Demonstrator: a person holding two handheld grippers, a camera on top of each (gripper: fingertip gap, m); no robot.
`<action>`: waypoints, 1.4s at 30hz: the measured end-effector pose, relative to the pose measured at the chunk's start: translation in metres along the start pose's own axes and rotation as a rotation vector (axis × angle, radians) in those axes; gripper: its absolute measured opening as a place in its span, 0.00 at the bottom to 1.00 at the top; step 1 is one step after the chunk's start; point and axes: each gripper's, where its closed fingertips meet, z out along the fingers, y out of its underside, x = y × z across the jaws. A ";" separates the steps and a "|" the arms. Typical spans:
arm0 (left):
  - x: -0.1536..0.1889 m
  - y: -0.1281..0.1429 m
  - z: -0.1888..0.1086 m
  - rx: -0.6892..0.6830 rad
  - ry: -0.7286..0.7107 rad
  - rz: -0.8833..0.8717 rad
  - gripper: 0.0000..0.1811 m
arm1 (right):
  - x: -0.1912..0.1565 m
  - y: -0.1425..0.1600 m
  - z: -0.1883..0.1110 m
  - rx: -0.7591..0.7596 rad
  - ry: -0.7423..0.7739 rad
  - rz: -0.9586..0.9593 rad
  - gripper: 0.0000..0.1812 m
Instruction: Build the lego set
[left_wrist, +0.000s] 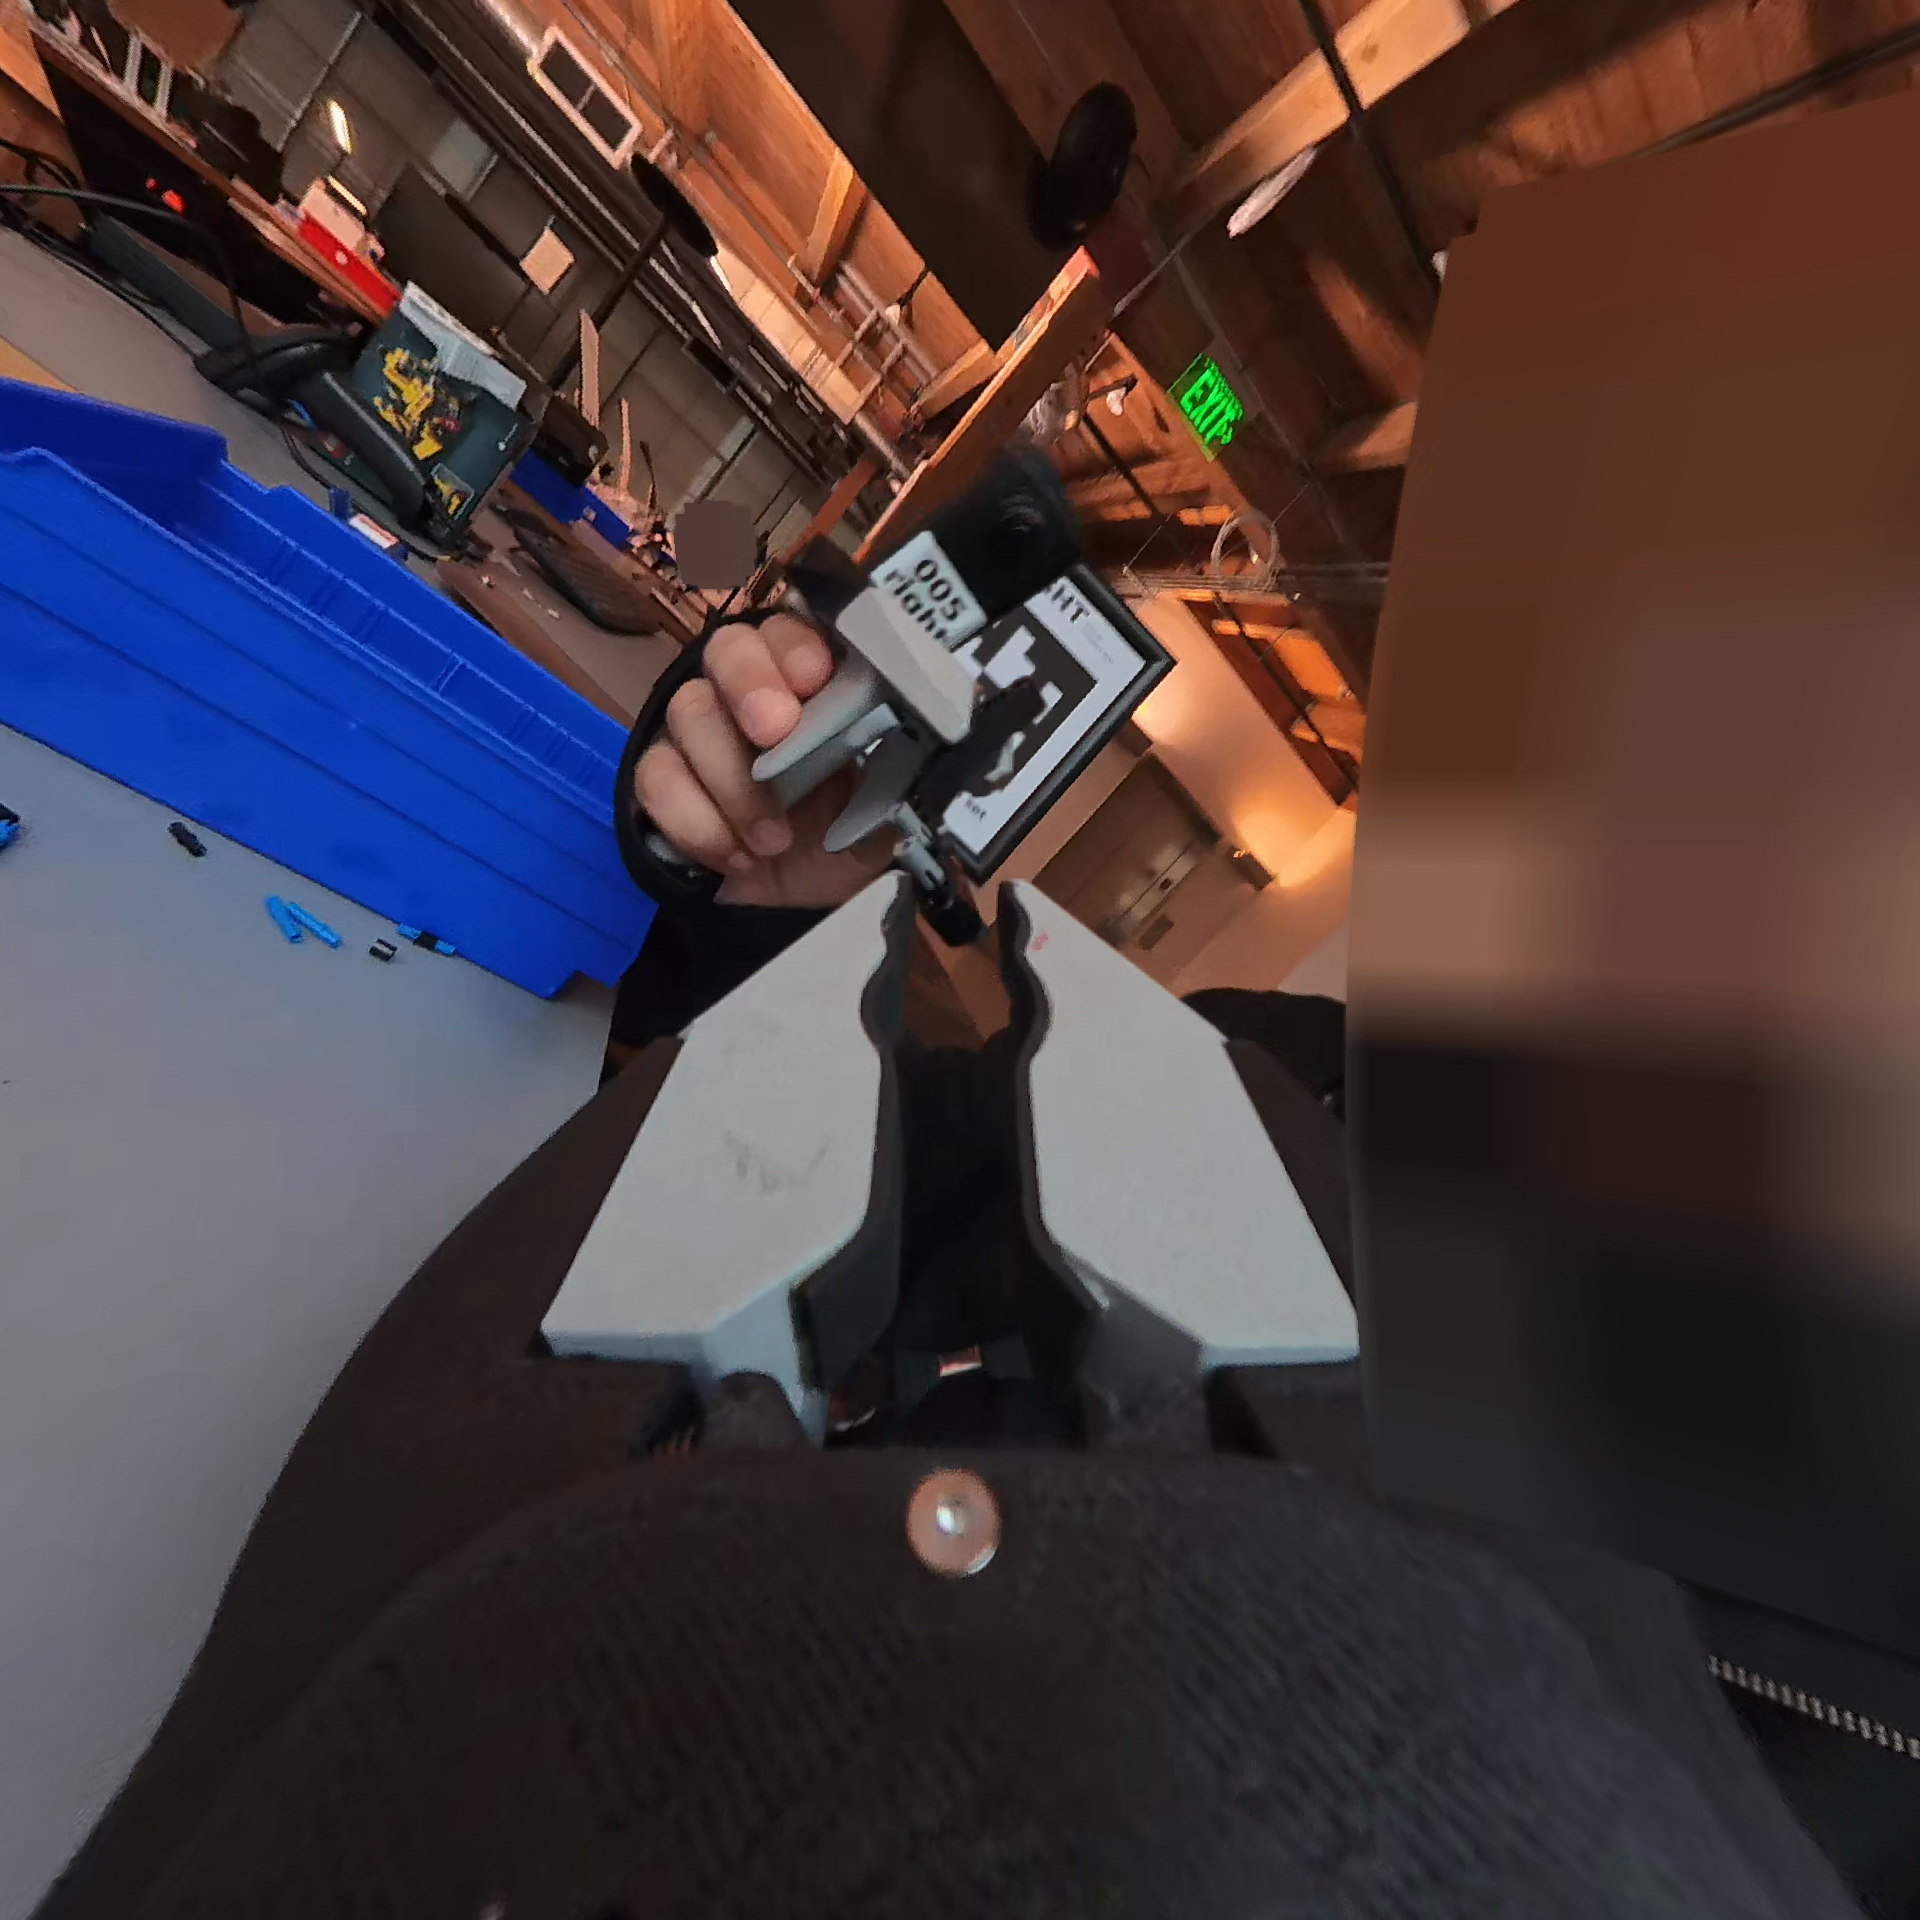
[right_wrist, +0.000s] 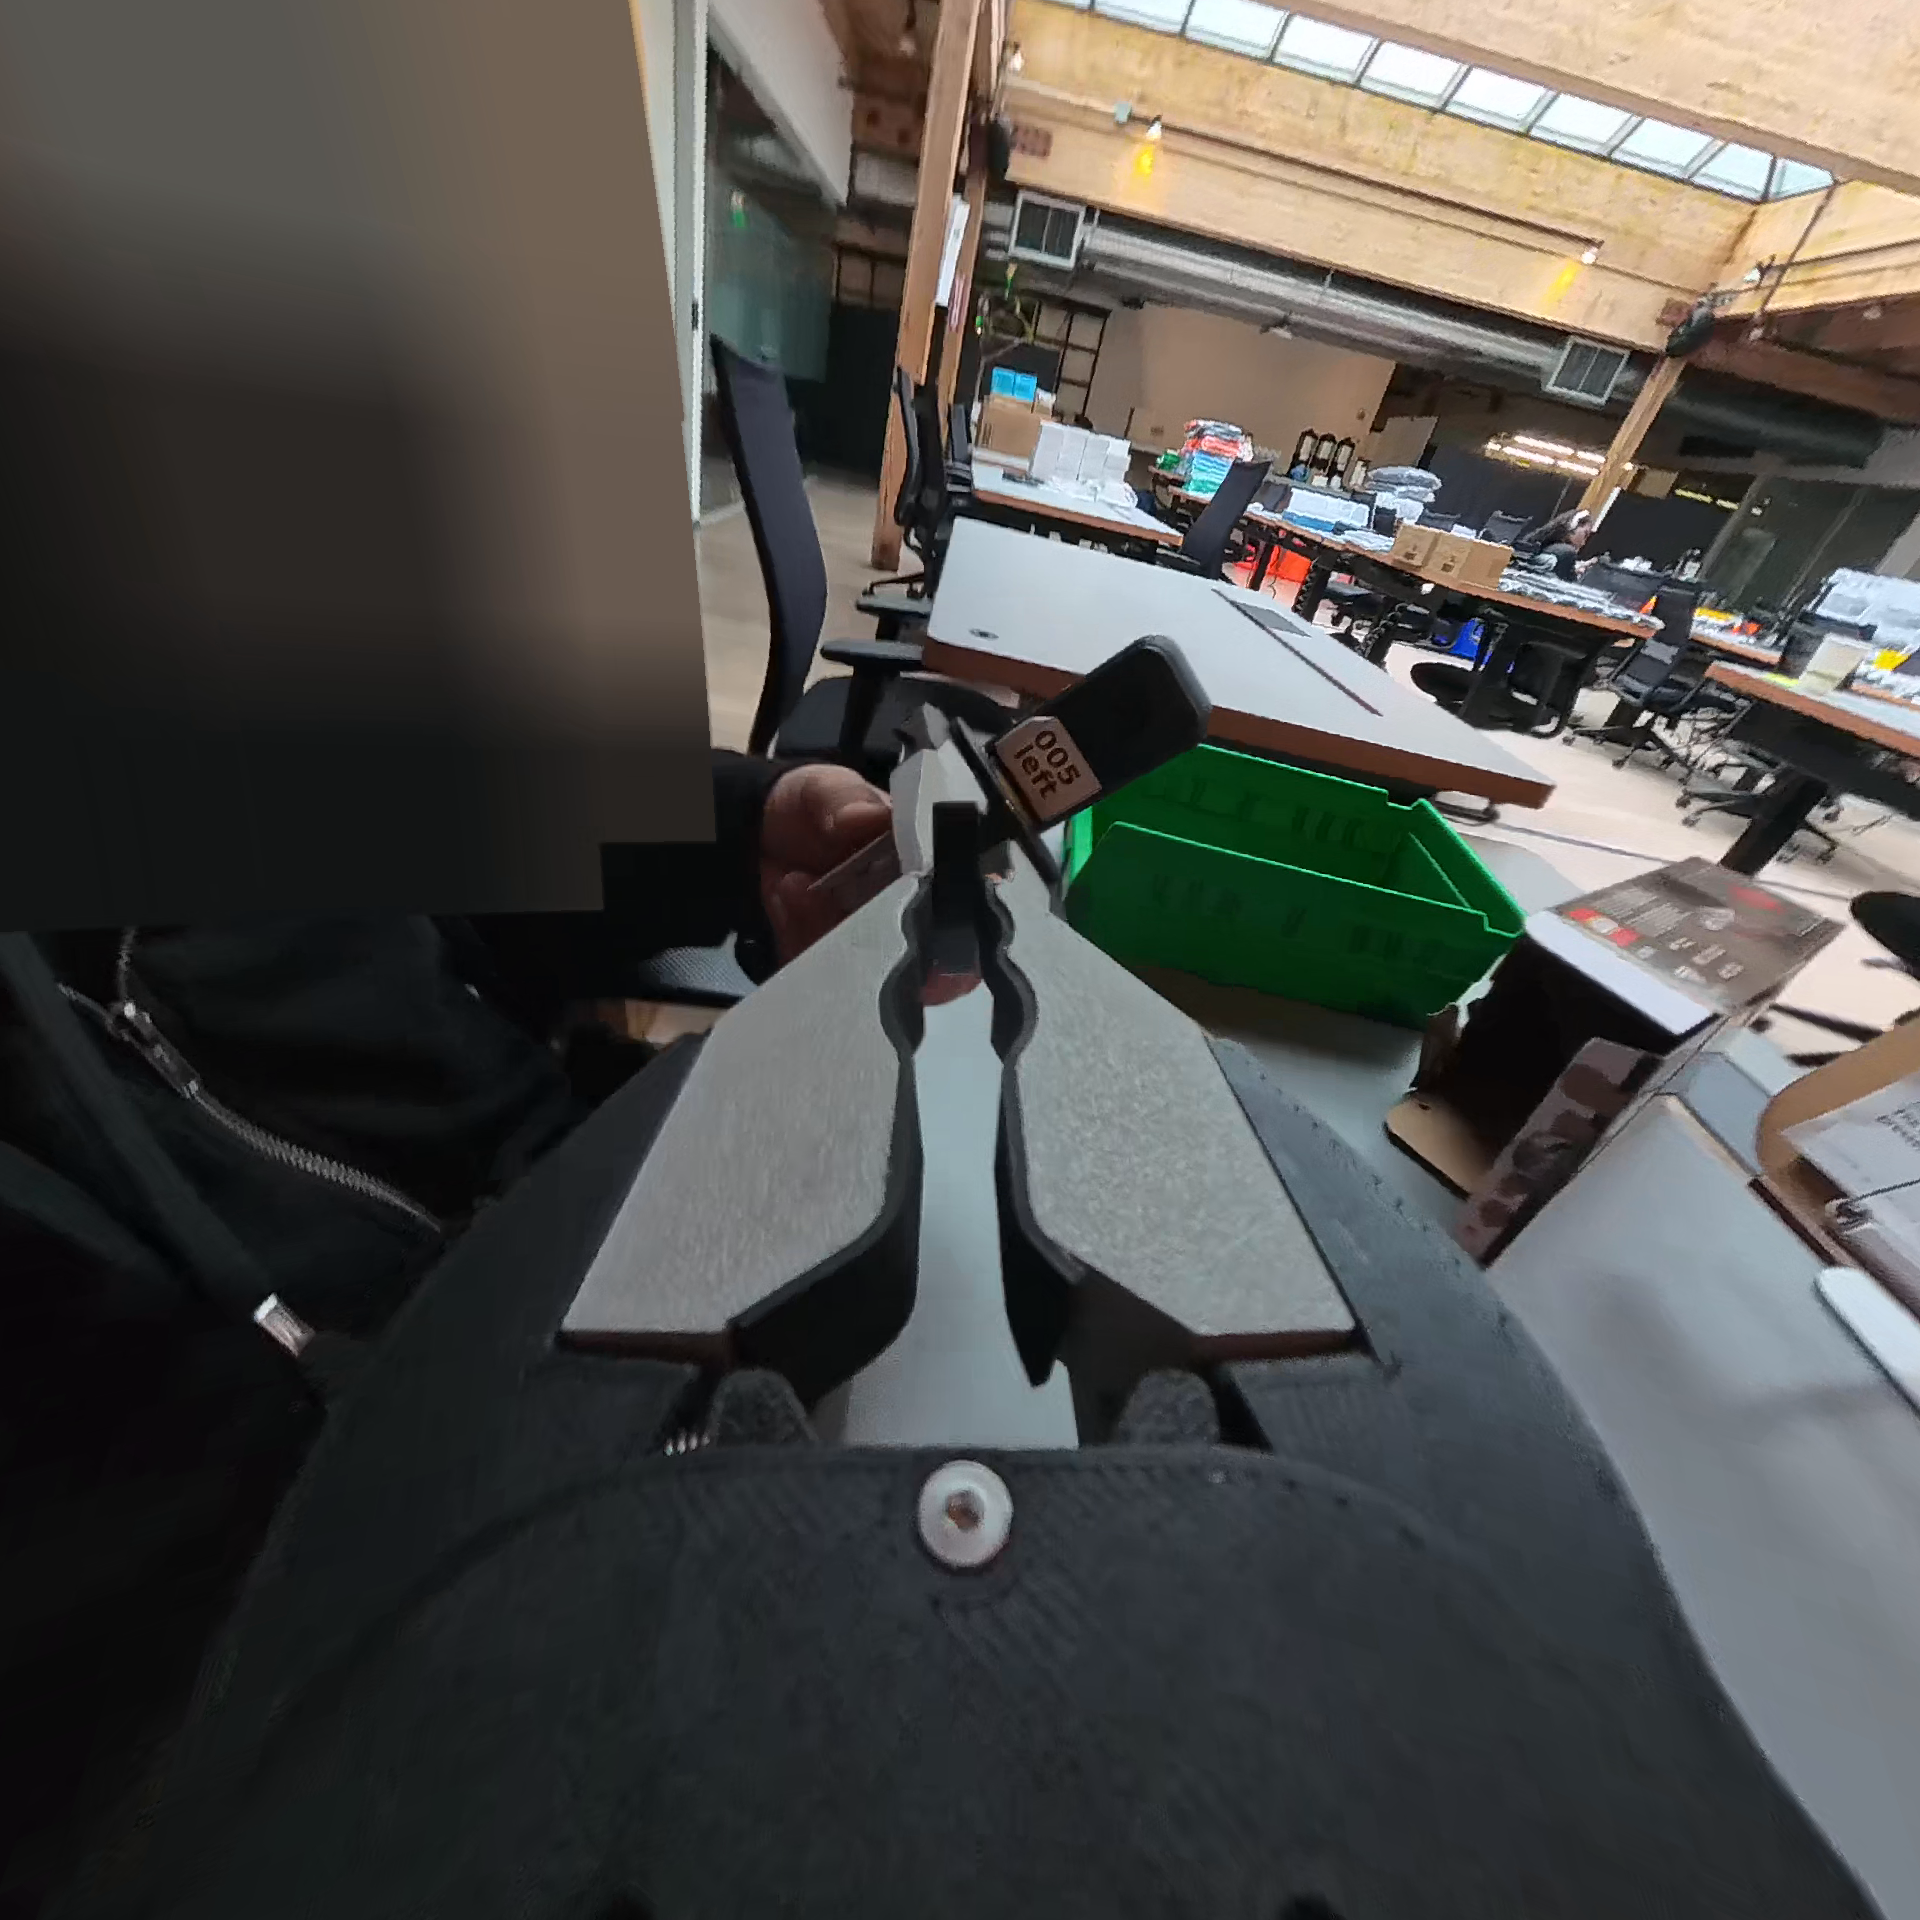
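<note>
Lego piece (right_wrist: 954, 868): small, black, pinched at right gripper (right_wrist: 958, 914) tips, long axis along fingers. Left gripper (left_wrist: 956, 899) faces it tip to tip, jaws narrowly parted around second small black piece (left_wrist: 940, 899); grip uncertain. Blue bin (left_wrist: 312, 665) left of junction.

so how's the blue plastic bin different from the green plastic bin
The blue plastic bin looks long and low with stepped sides; the green plastic bin looks boxier, with slotted inner walls. Small blue and black pieces lie loose beside the blue bin; a dark cardboard box stands beside the green one. Both are open-topped.
</note>
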 end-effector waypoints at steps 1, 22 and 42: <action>-0.002 0.003 0.001 -0.020 -0.008 0.009 0.06 | -0.003 0.001 0.000 -0.020 0.000 -0.041 0.03; -0.036 -0.016 -0.016 0.123 -0.282 0.273 0.03 | 0.032 0.050 0.031 -0.024 0.068 0.486 0.05; -0.045 -0.013 -0.014 0.150 -0.317 0.282 0.03 | 0.036 0.053 0.032 0.037 0.046 0.569 0.04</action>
